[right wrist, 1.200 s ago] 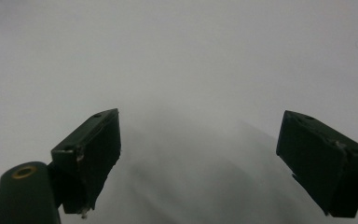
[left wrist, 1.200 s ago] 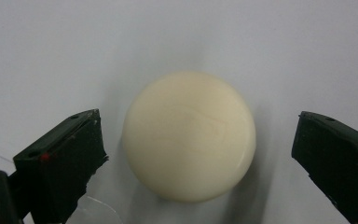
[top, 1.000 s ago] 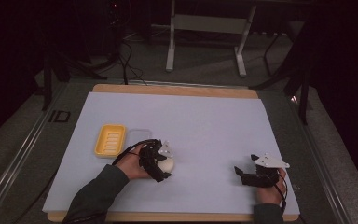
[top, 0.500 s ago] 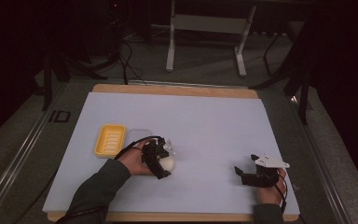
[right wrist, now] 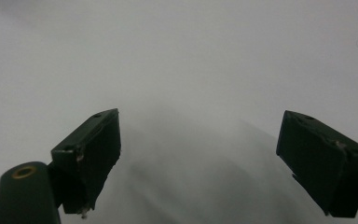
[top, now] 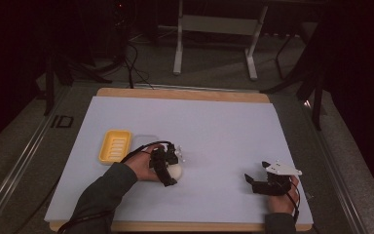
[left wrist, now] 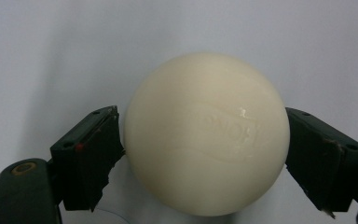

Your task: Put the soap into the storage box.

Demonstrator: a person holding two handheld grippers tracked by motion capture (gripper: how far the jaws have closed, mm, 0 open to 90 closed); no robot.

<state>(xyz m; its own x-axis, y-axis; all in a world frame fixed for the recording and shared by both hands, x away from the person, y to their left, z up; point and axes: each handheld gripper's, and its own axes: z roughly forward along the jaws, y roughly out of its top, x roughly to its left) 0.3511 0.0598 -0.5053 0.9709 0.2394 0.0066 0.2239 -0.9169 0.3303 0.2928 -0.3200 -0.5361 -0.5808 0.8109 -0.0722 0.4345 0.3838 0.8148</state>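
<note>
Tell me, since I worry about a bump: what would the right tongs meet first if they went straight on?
Probably just the white sheet on the table: the right tongs stand open with nothing between or ahead.

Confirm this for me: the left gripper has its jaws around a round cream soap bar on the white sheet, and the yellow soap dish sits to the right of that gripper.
One thing is wrong: the yellow soap dish sits to the left of the left gripper, as the high view shows. The rest holds: its jaws, which have just been closing, flank the round cream soap bar on the white sheet.

1 soap bar (top: 175,171), 1 yellow dish (top: 115,146), 2 grippers
</note>
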